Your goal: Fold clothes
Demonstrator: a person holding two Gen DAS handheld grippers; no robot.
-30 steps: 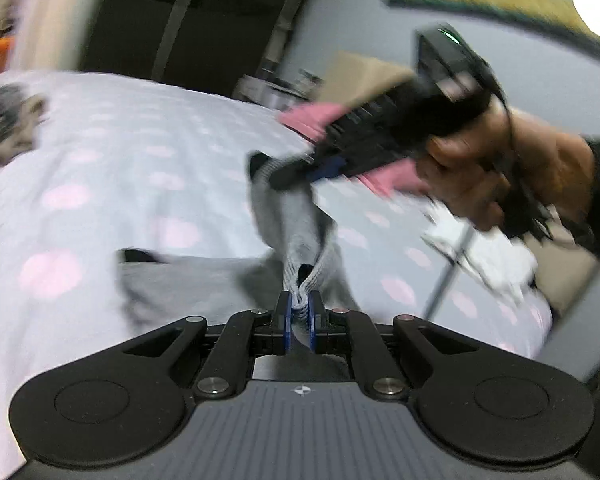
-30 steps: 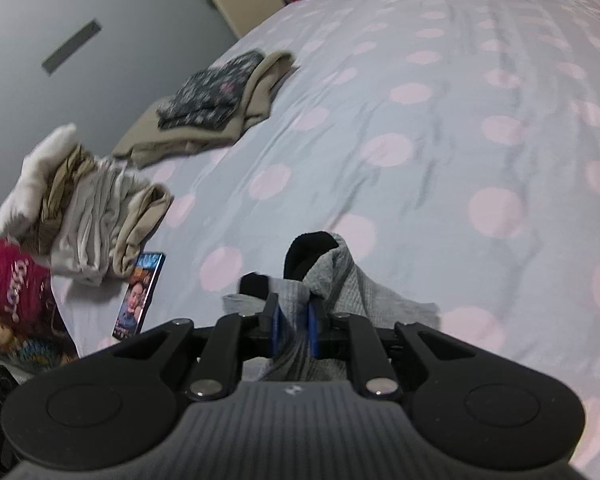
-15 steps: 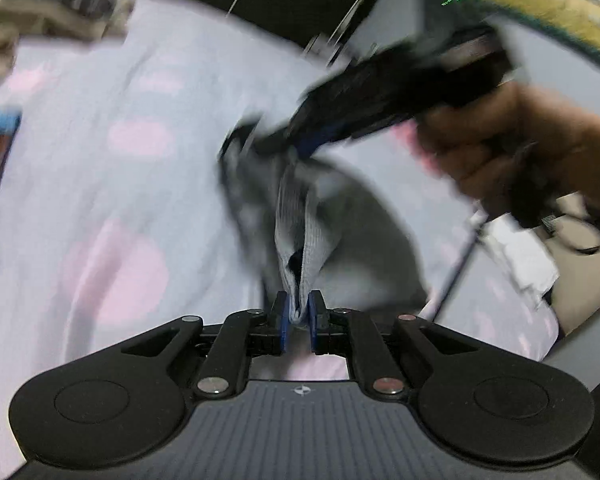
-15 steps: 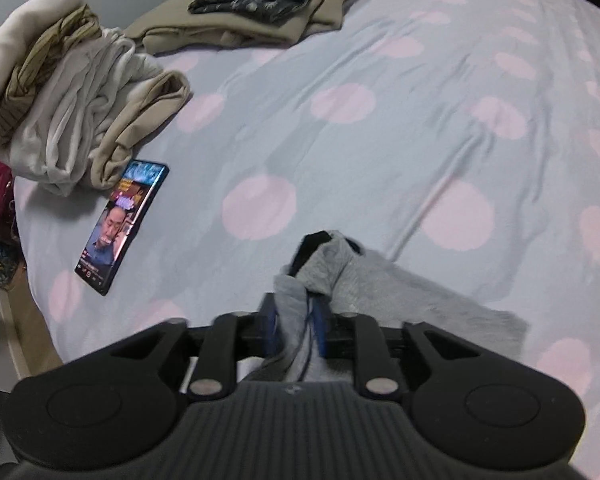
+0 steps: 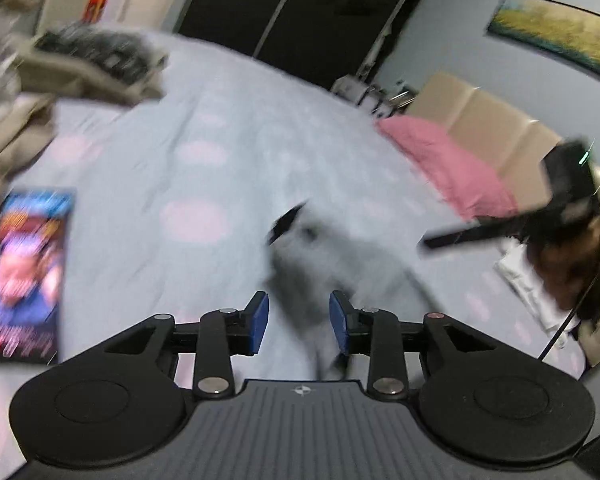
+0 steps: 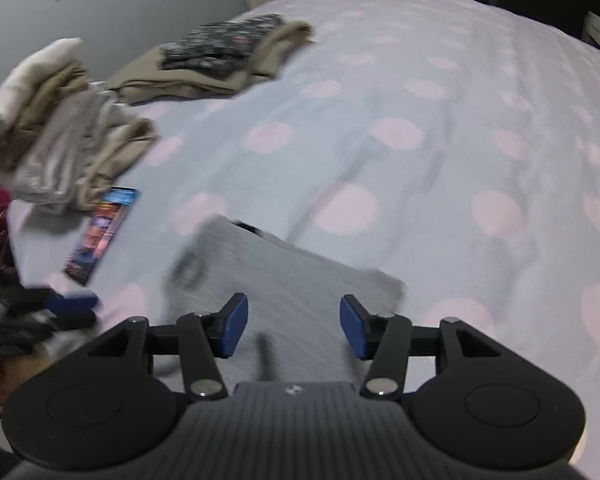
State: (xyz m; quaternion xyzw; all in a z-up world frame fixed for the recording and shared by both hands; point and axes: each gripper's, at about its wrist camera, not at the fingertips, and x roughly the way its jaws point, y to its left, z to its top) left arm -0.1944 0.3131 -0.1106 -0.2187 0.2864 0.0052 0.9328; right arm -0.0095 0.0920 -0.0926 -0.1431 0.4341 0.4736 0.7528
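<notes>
**Grey garment let go on the bed**

Both grippers have just been opening. The left gripper (image 5: pixel 299 322) and the right gripper (image 6: pixel 294 330) now stand with jaws apart and nothing pinched; the grey garment (image 6: pixel 276 280) lies on the dotted bedspread (image 6: pixel 420 168) just beyond the right gripper's jaws. This looks like the release at the end of a fold. The next move probably calls for smoothing the garment or carrying it to the folded pile (image 6: pixel 60 148), which sits well to the left of the garment. A phone (image 6: pixel 102 236) with a lit screen lies between the garment and that pile, so a carry should pass over it. Beyond the pile rests a patterned dark item on beige cloth (image 6: pixel 220 60).
</notes>
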